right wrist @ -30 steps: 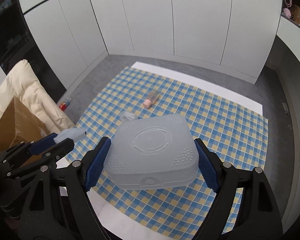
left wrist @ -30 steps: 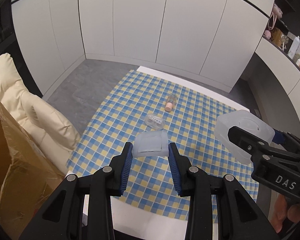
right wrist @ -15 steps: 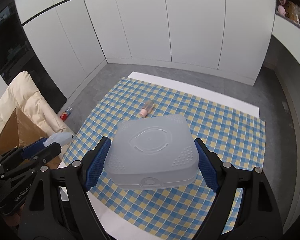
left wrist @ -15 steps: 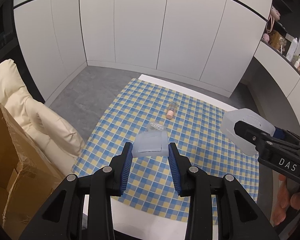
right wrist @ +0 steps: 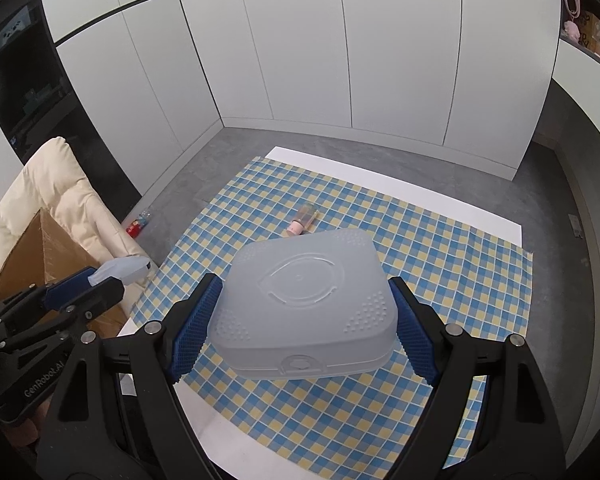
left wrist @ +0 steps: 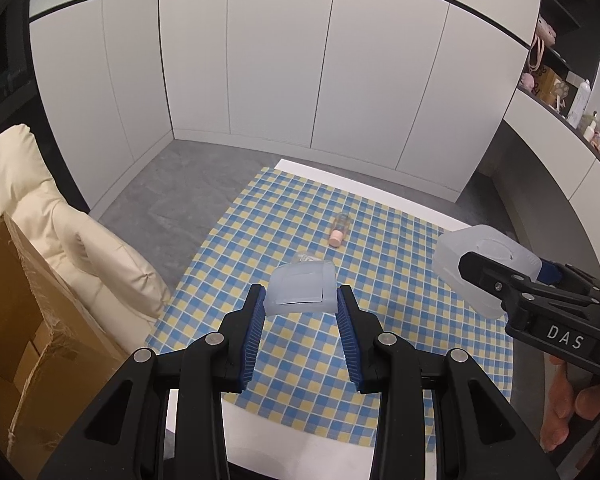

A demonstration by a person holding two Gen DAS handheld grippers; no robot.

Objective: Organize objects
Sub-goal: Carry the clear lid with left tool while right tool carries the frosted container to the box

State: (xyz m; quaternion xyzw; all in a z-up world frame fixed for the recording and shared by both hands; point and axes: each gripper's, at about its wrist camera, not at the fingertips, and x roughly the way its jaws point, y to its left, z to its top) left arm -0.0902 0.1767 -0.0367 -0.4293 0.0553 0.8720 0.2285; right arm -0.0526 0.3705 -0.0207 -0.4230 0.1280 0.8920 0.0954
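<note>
1. Your left gripper (left wrist: pixel 300 312) pinches a small frosted lid (left wrist: pixel 300 289) between its blue pads, held above the checked cloth (left wrist: pixel 308 344).
2. Your right gripper (right wrist: pixel 300 320) clamps a large frosted box (right wrist: pixel 305 300) by its sides, above the cloth.
3. A small bottle (left wrist: pixel 339 229) lies on the cloth, well beyond both.

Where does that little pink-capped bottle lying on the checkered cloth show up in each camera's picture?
Left wrist view: the pink-capped bottle lies right of centre, beyond the gripper's fingers.
Right wrist view: the pink-capped bottle lies near centre, just past the held frosted plastic box.
Shared landmark: the blue-and-yellow checkered tablecloth.
</note>
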